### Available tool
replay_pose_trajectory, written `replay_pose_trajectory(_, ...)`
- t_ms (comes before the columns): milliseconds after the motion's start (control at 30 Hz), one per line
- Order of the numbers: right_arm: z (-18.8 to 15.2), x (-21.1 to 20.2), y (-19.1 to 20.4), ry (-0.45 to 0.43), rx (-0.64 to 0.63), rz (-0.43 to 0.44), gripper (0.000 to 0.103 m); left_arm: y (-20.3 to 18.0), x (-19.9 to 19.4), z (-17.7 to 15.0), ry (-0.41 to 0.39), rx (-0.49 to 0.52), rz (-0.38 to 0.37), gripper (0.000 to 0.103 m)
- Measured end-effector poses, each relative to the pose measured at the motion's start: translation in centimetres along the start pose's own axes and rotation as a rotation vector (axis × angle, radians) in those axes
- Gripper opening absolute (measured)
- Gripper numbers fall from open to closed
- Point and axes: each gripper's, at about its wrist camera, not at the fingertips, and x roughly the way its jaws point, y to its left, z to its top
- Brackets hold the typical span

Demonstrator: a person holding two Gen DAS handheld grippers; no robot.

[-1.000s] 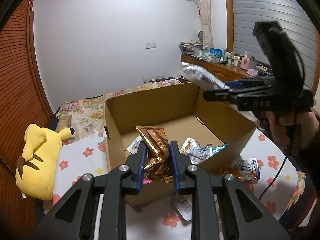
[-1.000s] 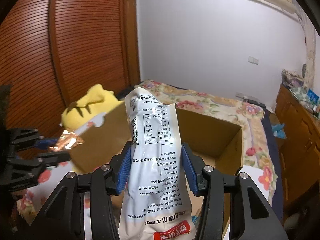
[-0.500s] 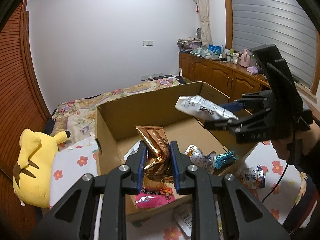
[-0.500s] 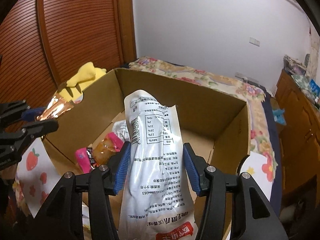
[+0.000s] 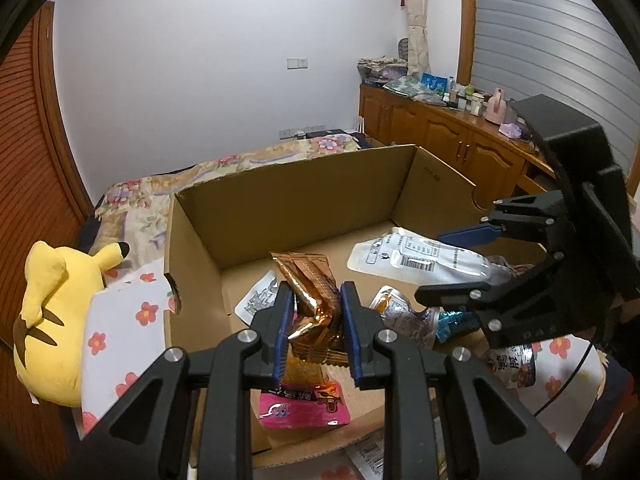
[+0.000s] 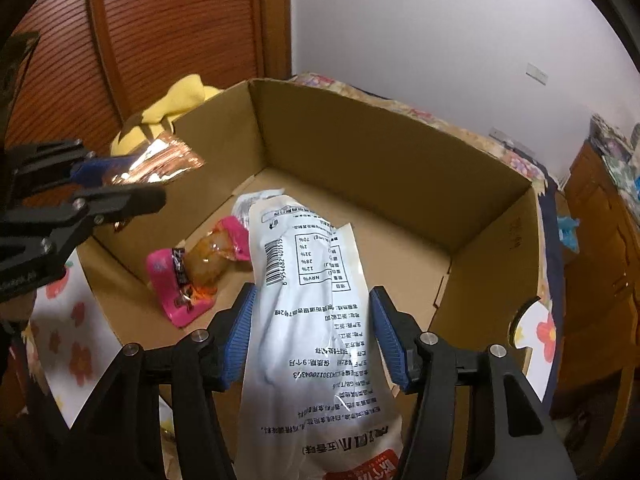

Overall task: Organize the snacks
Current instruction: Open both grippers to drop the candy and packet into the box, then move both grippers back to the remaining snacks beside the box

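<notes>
My left tongs (image 5: 316,322) pinch a copper foil packet (image 5: 310,286) over the cardboard box (image 6: 400,168). My right tongs (image 6: 312,336), just spreading, flank the white pouch (image 6: 316,304) (barcode readable, small print mirrored, lower end cut off).

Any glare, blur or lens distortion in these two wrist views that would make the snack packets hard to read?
Left wrist view: heavy fisheye bending and dark vignetted corners; the copper foil packet throws bright glare; dim indoor light, little blur. Right wrist view: same curvature; the white packet shows a glossy sheen yet its print stays legible, upside down; the cardboard box looks sharp.
</notes>
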Motion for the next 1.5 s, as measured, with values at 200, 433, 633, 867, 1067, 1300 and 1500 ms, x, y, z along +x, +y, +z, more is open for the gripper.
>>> replay_pose_trajectory(200,-0.1,-0.5,0.5,-0.012,-0.008,-0.006,0.067,0.0,0.2,0.0,0.002,-0.003,0.010,0.024)
replay_pose_trajectory(433,0.0,-0.8,0.5,-0.040,-0.005,-0.030,0.072,0.2,0.5,0.1,0.004,-0.011,0.020,0.033)
replay_pose_trajectory(633,0.0,-2.4,-0.9,-0.117,0.068,-0.043,0.076,0.2,0.2,-0.2,-0.005,-0.021,0.022,0.036)
replay_pose_trajectory(867,-1.9,-5.8,-0.9,-0.191,0.120,-0.048,0.076,-0.9,-1.6,-0.8,-0.034,-0.014,0.012,0.039)
replay_pose_trajectory(1067,-4.2,-9.0,-0.1,-0.232,0.149,-0.051,0.076,-2.7,-4.6,-1.8,-0.071,0.008,0.007,0.044)
replay_pose_trajectory(1300,-7.4,-12.1,0.6,-0.259,0.183,-0.080,0.076,-4.4,-7.4,-3.7,-0.091,0.016,0.001,0.047)
replay_pose_trajectory(1500,-10.5,-13.3,1.2,-0.260,0.209,-0.093,0.076,-5.9,-8.3,-6.1,-0.078,0.014,-0.009,0.047)
